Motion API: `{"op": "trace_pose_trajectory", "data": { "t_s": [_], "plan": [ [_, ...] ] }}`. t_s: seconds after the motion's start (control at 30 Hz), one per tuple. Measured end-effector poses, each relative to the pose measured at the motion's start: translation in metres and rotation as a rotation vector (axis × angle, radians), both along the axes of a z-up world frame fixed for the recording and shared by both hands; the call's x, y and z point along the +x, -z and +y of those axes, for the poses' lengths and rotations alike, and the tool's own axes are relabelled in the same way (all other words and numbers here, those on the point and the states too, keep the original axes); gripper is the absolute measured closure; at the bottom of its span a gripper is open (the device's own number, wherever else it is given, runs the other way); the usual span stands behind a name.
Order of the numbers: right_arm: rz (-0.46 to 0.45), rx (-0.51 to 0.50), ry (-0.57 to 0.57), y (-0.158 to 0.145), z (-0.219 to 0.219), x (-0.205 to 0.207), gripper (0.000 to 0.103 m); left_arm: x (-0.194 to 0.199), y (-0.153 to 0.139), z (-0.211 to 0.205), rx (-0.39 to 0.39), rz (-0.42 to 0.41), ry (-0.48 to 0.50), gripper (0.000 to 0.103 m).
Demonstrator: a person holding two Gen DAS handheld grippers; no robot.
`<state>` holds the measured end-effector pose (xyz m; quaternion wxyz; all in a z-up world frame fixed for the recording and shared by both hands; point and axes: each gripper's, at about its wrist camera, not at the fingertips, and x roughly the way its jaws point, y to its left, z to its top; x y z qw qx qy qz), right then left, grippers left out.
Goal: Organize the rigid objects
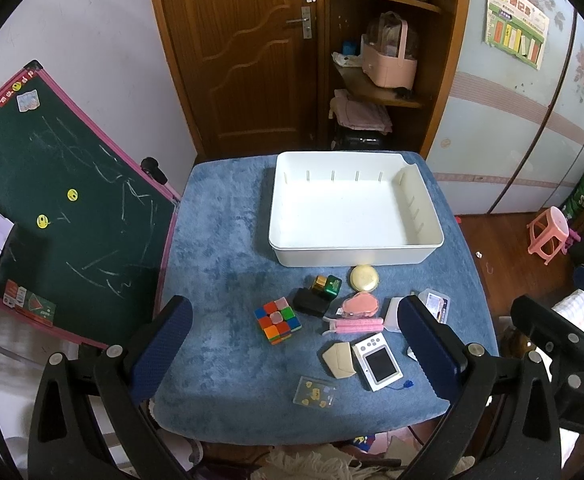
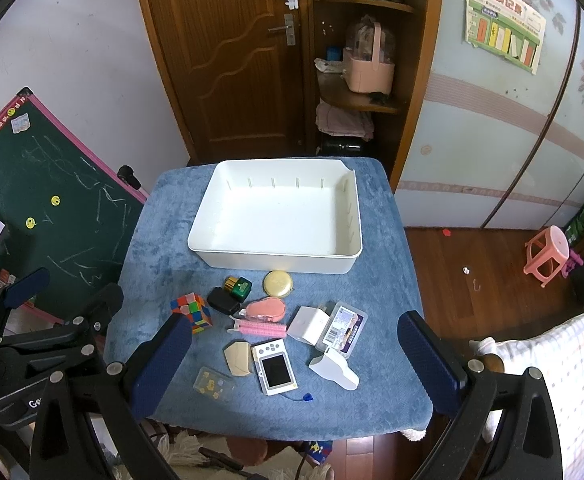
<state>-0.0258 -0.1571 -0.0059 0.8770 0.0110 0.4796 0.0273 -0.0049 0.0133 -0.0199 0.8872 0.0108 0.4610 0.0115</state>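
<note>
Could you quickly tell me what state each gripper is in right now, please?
Left gripper: open, holding nothing, above the table's near edge.
Right gripper: open, holding nothing, also above the near edge.

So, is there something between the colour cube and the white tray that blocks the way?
Nothing visible blocks it. The colour cube lies on bare blue cloth, and the cloth from it up to the white tray is free. The tray's near wall must be lifted over. The black case sits beside the cube.
</note>
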Motion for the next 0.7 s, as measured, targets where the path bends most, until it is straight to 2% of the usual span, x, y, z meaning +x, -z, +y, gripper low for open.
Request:
{"op": "trace_pose_trajectory", "data": {
  "t_s": [0.23, 0.53, 0.7],
  "plan": [
    [0.045, 0.018, 0.050, 0.012, -0.022, 0.013, 0.000, 0.019, 0.015, 0.014, -0.033, 0.059, -0.039, 0.001],
    [0.085, 0.007, 0.074, 0.030, -0.020, 0.019, 0.000, 0.036, 0.032, 0.034, -0.034, 0.117, -0.076, 0.001],
    [0.051, -0.010, 0.048, 0.035, -0.013, 0.020, 0.001, 0.045, 0.046, 0.041, -0.036, 0.152, -0.064, 0.001]
  ]
}}
